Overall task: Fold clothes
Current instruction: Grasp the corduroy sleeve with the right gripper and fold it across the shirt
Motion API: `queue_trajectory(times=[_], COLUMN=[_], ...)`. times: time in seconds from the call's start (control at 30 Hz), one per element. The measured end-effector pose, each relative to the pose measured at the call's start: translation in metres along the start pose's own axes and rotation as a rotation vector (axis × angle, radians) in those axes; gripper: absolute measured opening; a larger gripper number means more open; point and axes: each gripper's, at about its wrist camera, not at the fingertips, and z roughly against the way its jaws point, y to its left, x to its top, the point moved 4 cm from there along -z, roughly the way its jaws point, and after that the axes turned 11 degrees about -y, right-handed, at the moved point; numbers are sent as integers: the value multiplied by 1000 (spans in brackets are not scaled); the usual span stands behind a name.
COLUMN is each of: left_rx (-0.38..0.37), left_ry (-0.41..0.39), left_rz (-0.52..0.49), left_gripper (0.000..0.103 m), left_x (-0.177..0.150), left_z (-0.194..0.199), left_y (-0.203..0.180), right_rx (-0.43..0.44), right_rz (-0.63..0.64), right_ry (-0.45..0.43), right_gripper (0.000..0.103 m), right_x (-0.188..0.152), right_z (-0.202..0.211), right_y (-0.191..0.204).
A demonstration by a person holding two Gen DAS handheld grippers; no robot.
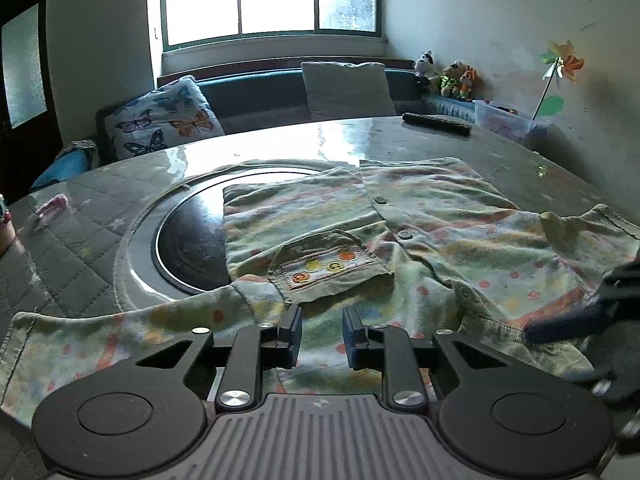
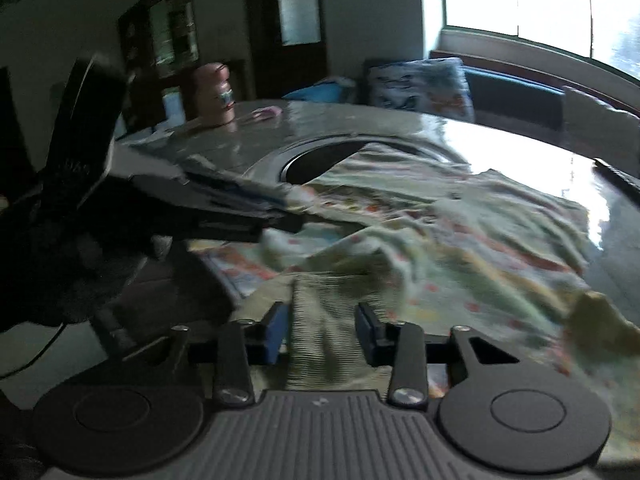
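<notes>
1. Shirt (image 1: 440,216) lies spread on the table (image 1: 400,136), partly over the table's dark round inset (image 1: 188,240), buttons up, with its pocket (image 1: 328,264) just ahead of the left gripper (image 1: 322,334).
2. Left gripper hovers low over the shirt's near hem; its jaws stand narrow with patterned cloth showing in the gap, but whether the pads press on it I cannot tell.
3. Right gripper (image 2: 322,334) has a ribbed strip of the shirt (image 2: 440,248) running up between its blue pads (image 2: 276,336), the cloth lifted and bunched ahead; the frame is blurred, so pad contact is unclear.
4. In the right wrist view, the left gripper (image 2: 280,208) meets the shirt's far-left edge.
5. Free tabletop lies beyond the shirt, up to a dark bar (image 1: 436,124) near the far rim.
6. A pink scrap (image 1: 52,206) sits well off to the left.
7. Cushions (image 1: 164,120) lie behind the table.
</notes>
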Motion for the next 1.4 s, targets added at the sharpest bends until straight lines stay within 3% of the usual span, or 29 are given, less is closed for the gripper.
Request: queue_trajectory(times=[0.17, 0.63, 1.0, 1.2, 1.4], left_rx=[-15, -117, -199, -237, -255], left_ry=[8, 4, -25, -19, -18], left_rz=[-4, -110, -224, -193, -188], left_gripper=[24, 24, 22, 23, 25], left_x=[1, 1, -11, -14, -22], left_z=[-4, -22, -6, 7, 25], left_y=[-3, -40, -68, -62, -58], right_rx=[-19, -61, -32, 41, 79], right_rz=[-6, -222, -196, -140, -162], right_ry=[26, -133, -111, -50, -99], right_gripper=[5, 4, 4, 10, 11], right_x=[-6, 27, 23, 20, 33], right_z=[-6, 49, 35, 28, 35], right_y=[-1, -47, -39, -23, -23])
